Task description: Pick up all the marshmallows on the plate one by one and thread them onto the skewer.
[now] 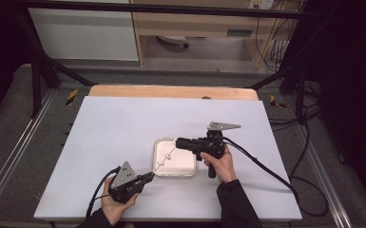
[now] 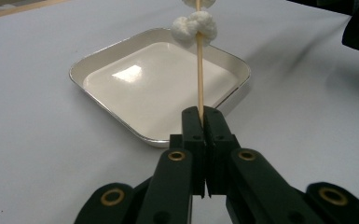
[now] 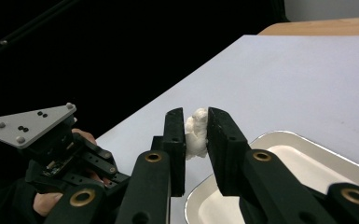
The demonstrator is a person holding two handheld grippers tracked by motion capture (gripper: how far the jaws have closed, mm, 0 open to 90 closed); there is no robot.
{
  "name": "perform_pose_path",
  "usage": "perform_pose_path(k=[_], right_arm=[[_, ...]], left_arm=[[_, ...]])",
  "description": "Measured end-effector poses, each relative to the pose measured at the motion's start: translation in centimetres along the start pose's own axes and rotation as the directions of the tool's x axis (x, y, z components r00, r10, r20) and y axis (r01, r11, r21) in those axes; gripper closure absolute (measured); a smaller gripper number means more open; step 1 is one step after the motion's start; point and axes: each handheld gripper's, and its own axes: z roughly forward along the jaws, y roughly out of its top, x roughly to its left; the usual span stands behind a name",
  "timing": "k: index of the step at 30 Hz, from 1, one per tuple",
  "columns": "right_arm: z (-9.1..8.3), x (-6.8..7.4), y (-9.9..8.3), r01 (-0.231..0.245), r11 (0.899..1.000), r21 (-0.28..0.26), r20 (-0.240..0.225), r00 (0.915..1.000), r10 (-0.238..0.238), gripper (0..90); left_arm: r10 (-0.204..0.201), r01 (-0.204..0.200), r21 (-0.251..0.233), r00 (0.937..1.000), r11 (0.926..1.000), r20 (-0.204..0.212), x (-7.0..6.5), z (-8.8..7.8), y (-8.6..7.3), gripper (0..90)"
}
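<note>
My right gripper [image 3: 196,135] has its fingers [image 3: 175,140] clamped on a white puff [image 3: 195,133], soft and squashed a little between the pads. My left gripper [image 2: 202,122] has its fingers [image 2: 192,128] pressed together on the butt of a skewer [image 2: 199,74], which runs up and away toward 1 o'clock over the tray [image 2: 98,58]. One puff [image 2: 195,27] already sits threaded high on the stick, and another shows just above it at the frame's edge.

From the high view, the skewer [image 1: 164,159] bridges from my left gripper [image 1: 148,177] at the tray's 7 o'clock corner up to my right gripper [image 1: 177,142] at its 1 o'clock side, above the tray [image 1: 190,172] in the middle of the worktop [image 1: 109,128].

I judge I'm threading puffs onto the stick. To do it well, I'd keep the left hand dead steady, line the puff's centre on the tip, and push straight along the shaft with light pressure; off-axis force could bend the stick or tear the puff.
</note>
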Motion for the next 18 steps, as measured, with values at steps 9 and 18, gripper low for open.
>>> perform_pose_path(k=[9,18], right_arm=[[0.32,-0.26,-0.22,-0.037,0.999,0.017,0.002,0.9993,0.037,77.6],[-0.14,0.05,0.09,-0.023,1.0,0.002,0.013,0.9996,0.023,79.2]], left_arm=[[0.005,-0.006,-0.021,0.9999,0.9998,-0.014,-0.06,-0.24,0.02,88.9],[0.01,-0.01,-0.02,0.9999,0.9998,-0.006,-0.13,-0.28,0.17,89.0]])
